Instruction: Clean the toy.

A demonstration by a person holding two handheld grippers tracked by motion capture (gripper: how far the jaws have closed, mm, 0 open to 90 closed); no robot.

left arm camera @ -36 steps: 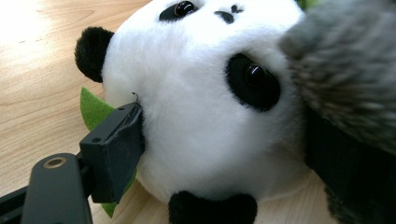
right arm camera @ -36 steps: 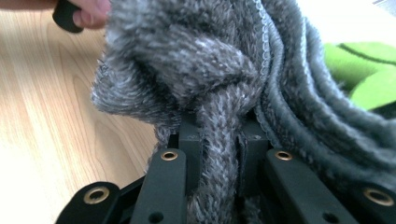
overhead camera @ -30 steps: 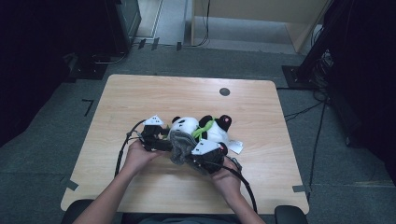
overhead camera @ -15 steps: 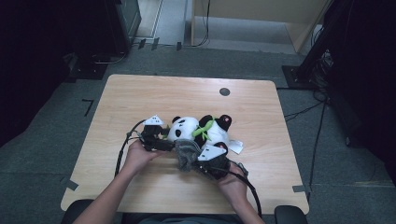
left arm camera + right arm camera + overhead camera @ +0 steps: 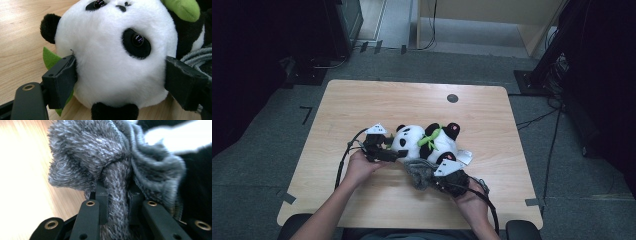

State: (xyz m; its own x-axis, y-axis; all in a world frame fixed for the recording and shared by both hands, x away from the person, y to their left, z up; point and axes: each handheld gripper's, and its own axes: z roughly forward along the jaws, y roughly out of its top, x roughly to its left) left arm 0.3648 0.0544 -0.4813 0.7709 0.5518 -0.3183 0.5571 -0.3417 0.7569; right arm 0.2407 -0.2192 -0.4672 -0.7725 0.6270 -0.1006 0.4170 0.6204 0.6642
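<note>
The left claw [image 5: 120,77] is spread wide, its jaws pressed to both sides of the panda [image 5: 112,55] head. The right claw [image 5: 117,202] pinches a grey knit [image 5: 100,157] fold. The high view shows the panda [image 5: 427,142] lying mid-tabletop [image 5: 362,105].

It looked like a lab: a bare wooden table [image 5: 362,110] stood on grey carpet [image 5: 272,165] with floor cables [image 5: 537,120] and dark equipment racks [image 5: 343,25] around.
</note>
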